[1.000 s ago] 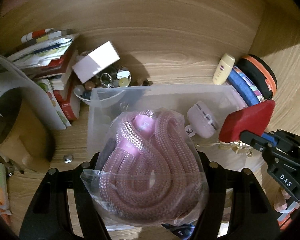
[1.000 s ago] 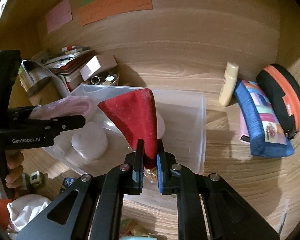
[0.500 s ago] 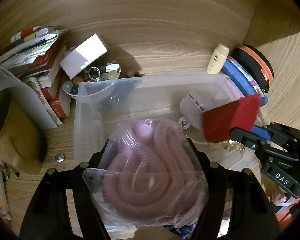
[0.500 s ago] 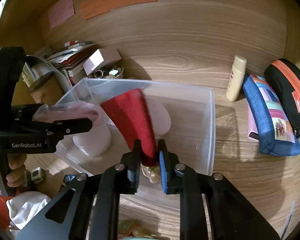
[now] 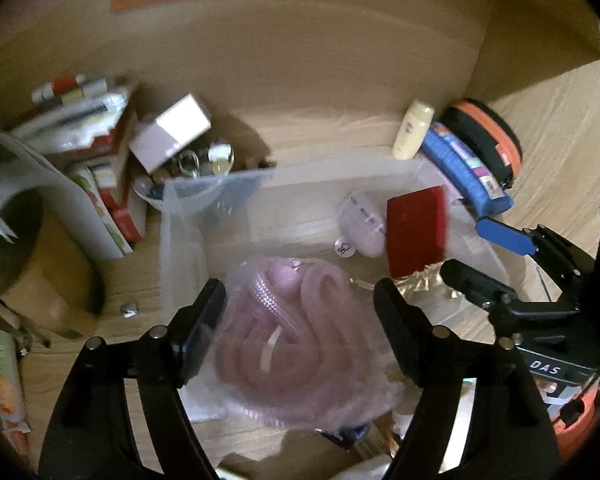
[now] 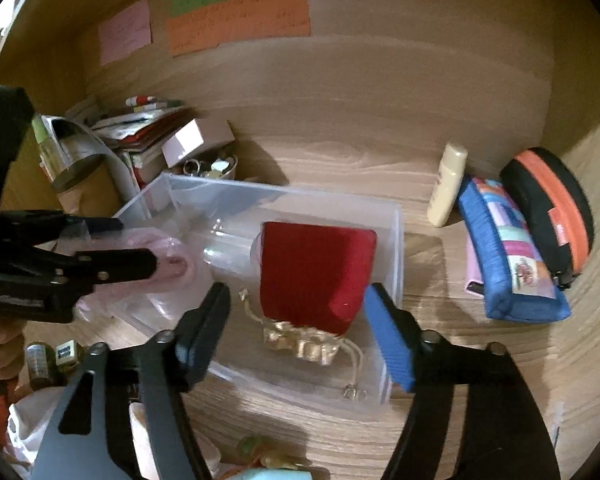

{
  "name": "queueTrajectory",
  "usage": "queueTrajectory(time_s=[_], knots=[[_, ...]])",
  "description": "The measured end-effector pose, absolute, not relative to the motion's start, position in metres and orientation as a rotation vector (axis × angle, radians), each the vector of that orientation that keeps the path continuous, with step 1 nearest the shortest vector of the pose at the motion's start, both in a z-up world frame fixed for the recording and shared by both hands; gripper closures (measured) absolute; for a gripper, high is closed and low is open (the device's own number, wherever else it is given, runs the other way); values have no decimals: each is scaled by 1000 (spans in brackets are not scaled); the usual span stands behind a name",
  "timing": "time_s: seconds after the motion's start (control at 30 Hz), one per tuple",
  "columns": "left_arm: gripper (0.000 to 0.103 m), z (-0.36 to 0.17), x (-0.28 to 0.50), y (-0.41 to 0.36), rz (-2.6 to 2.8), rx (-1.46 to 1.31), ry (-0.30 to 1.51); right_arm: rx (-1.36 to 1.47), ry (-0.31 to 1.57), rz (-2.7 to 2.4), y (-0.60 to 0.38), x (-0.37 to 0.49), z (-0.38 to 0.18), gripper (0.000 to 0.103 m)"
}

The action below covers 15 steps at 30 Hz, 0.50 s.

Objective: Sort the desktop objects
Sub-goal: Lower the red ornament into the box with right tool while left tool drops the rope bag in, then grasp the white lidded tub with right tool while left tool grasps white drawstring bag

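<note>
Fingers of my left gripper (image 5: 300, 300) stand spread wide, with the clear plastic bag of coiled pink rope (image 5: 296, 344) lying loose between them, half over the near edge of the clear rectangular plastic bin (image 5: 204, 200). I can't see the pads pressing on the bag, so I read that side as released.

My right gripper (image 6: 296, 316) is splayed open too, its blue-padded finger (image 6: 388, 344) just right of the red velvet drawstring pouch (image 6: 316, 272), which rests inside the bin (image 6: 396, 240) with its gold gathered neck (image 6: 300, 344) and cord trailing toward me. Neither pad touches the pouch. A round pale lilac case (image 5: 362, 224) sits on the bin floor just left of the pouch in the left view.

Outside the bin, to its right on the wooden desk (image 6: 340, 152), a cream bottle (image 6: 446, 190), a blue patchwork pencil case (image 6: 508, 256) and a black-and-orange zip case (image 6: 548, 204) stand side by side. At back left are stacked books (image 5: 100, 136) and a bowl of trinkets (image 5: 188, 168).
</note>
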State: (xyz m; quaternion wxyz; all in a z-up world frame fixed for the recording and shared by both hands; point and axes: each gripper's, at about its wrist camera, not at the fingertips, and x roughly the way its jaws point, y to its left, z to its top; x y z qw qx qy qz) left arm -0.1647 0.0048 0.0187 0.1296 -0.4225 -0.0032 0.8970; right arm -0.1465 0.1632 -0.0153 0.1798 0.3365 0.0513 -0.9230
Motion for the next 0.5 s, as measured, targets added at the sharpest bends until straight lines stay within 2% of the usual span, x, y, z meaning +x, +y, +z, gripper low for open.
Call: queueTrajectory(time_s=[0.1,0.17,0.5], knots=[[15,33,-151,5,2642,-1169,21,925,151,-2631,165,-137,-7,25],[15,40,-142,6,2662,-1134,43,907,159,-2655,168,-129,0,21],[9,66,-88,0,2761,-1017,150,836,197,-2701,170,-90,23,18]])
